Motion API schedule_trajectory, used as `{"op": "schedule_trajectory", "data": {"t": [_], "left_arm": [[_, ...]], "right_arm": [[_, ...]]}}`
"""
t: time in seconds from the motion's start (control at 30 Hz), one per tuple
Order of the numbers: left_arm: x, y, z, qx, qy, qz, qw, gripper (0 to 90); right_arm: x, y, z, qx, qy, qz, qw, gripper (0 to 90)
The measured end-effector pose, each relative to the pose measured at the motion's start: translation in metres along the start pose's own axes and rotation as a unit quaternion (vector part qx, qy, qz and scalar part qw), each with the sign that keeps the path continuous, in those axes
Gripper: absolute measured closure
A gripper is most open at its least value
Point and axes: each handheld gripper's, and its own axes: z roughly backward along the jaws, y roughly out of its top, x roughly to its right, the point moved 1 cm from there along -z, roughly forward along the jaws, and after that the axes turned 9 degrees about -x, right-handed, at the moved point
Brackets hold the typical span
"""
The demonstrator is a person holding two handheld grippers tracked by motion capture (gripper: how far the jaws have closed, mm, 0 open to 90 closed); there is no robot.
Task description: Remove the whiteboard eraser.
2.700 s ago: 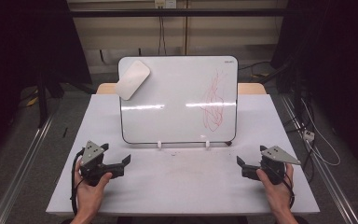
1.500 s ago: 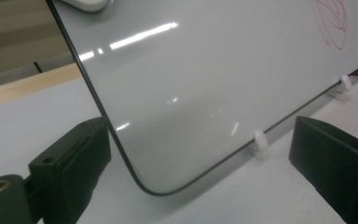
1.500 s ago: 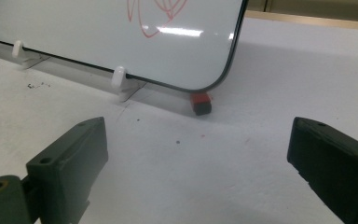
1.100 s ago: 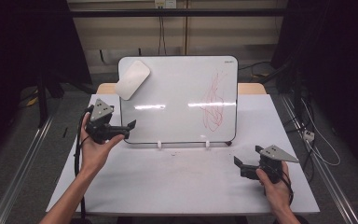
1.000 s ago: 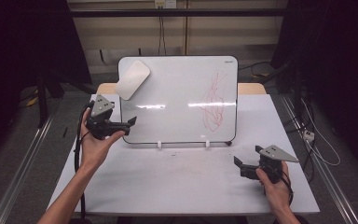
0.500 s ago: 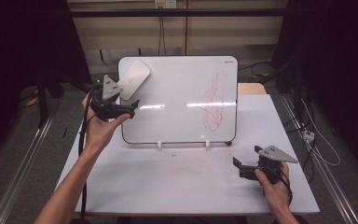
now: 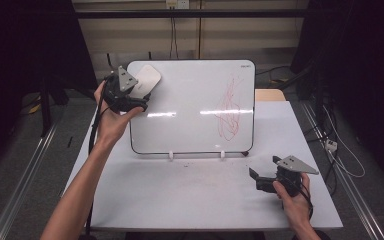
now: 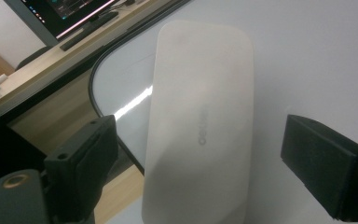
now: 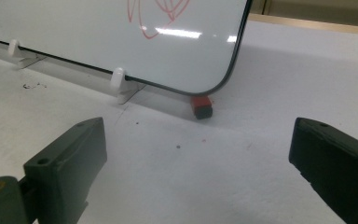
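Left tongs point(image 8: 200, 154), jaws spread, straddle the smooth, rounded-rectangular white eraser point(image 8: 200, 126) on the glossy whiteboard's point(image 7: 195, 90) upper-left corner, its long axis running diagonally; right tongs point(image 9: 200, 172) gape over the counter point(image 7: 180, 195).

Red marker cap point(image 9: 201, 106) under board corner; monitor point(image 8: 70, 14) behind.
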Motion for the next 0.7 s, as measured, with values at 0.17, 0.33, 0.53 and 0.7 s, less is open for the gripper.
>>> {"op": "schedule_trajectory", "data": {"t": [0.17,0.33,0.53,0.7], "left_arm": [[0.000,0.006,-0.008,-0.016,0.008,-0.010,0.9998,17.9],[0.001,0.007,-0.016,-0.035,0.002,-0.015,0.9993,19.9],[0.007,0.008,-0.024,-0.051,0.017,-0.038,0.9979,27.5],[0.007,0.009,-0.026,-0.051,0.023,-0.036,0.9978,30.6]], "right_arm": [[0.000,-0.001,-0.001,-0.002,0.003,-0.001,1.0000,4.4],[0.002,-0.001,0.001,-0.001,0.002,-0.004,1.0000,4.4],[0.001,-0.001,-0.001,-0.003,0.004,-0.003,1.0000,4.4],[0.001,-0.001,-0.001,-0.003,0.003,0.003,1.0000,4.4]]}}
